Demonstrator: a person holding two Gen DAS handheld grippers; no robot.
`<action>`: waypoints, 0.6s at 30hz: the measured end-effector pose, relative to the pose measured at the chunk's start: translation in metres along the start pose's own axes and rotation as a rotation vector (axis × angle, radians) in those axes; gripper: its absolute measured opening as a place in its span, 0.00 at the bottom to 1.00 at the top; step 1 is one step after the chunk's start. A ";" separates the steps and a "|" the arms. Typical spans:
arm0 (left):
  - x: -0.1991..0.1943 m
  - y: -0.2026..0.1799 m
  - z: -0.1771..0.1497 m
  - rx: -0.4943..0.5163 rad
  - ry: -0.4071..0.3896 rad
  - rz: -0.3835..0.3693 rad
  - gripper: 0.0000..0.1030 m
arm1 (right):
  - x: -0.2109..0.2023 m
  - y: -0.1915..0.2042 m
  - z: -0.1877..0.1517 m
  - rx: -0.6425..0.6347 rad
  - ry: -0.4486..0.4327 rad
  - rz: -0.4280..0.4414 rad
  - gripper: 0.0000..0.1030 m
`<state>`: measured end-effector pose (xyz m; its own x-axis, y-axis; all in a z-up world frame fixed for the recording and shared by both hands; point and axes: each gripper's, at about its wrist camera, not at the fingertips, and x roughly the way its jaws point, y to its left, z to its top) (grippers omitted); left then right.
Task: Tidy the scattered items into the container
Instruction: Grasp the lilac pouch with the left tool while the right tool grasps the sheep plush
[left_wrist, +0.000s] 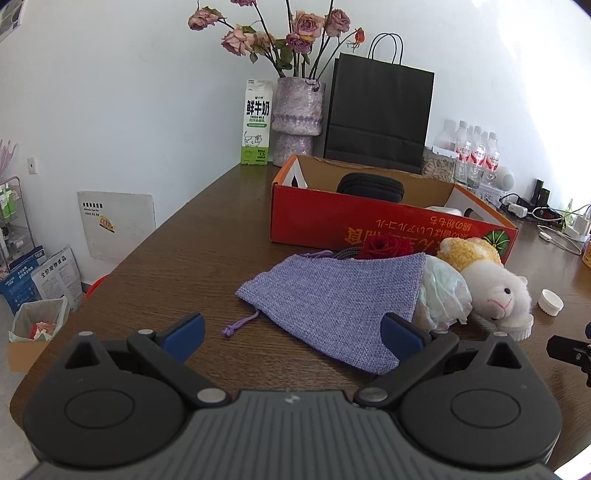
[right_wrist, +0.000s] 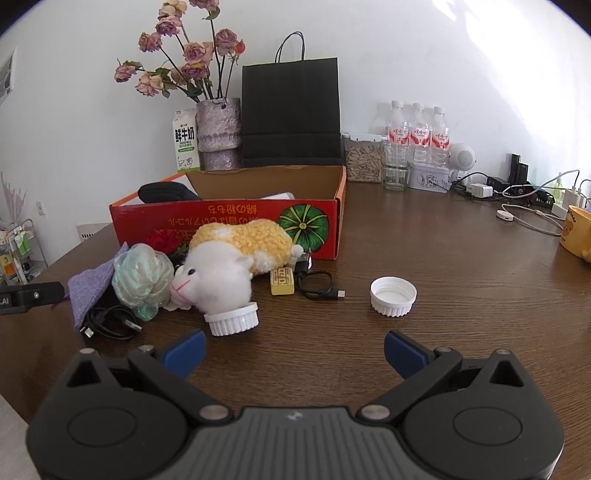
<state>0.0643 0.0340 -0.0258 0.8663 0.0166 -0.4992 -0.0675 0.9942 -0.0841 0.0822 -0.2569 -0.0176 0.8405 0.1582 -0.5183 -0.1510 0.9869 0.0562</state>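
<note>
A red cardboard box (left_wrist: 369, 225) (right_wrist: 229, 221) stands open on the brown table with a black case (left_wrist: 370, 187) inside. In front of it lie a purple cloth pouch (left_wrist: 332, 299) (right_wrist: 90, 291), a red rose (left_wrist: 386, 246), a crumpled plastic bag (right_wrist: 142, 277), a white and yellow plush sheep (right_wrist: 229, 258) (left_wrist: 487, 280), two white caps (right_wrist: 393, 295) (right_wrist: 232, 319), a yellow block (right_wrist: 282, 282) and black cables (right_wrist: 317, 286) (right_wrist: 109, 321). My left gripper (left_wrist: 293, 334) is open just before the pouch. My right gripper (right_wrist: 295, 349) is open, near the caps.
At the back stand a milk carton (left_wrist: 256, 123), a vase of dried roses (left_wrist: 297, 110), a black paper bag (left_wrist: 380, 114), water bottles (right_wrist: 417, 129), a jar (right_wrist: 364, 158) and chargers (right_wrist: 517, 188). A yellow mug (right_wrist: 576, 234) sits at the right edge.
</note>
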 end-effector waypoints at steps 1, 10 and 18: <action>0.002 0.000 0.000 0.001 0.004 0.001 1.00 | 0.001 0.000 0.000 -0.001 0.002 -0.001 1.00; 0.026 -0.010 0.013 0.052 0.032 0.066 1.00 | 0.017 0.017 0.015 -0.055 -0.019 0.036 1.00; 0.068 -0.010 0.027 0.110 0.108 0.130 1.00 | 0.045 0.033 0.044 -0.073 -0.012 0.064 0.94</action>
<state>0.1369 0.0277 -0.0358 0.7955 0.1400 -0.5896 -0.1158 0.9901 0.0788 0.1377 -0.2154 -0.0017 0.8341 0.2214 -0.5052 -0.2417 0.9700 0.0261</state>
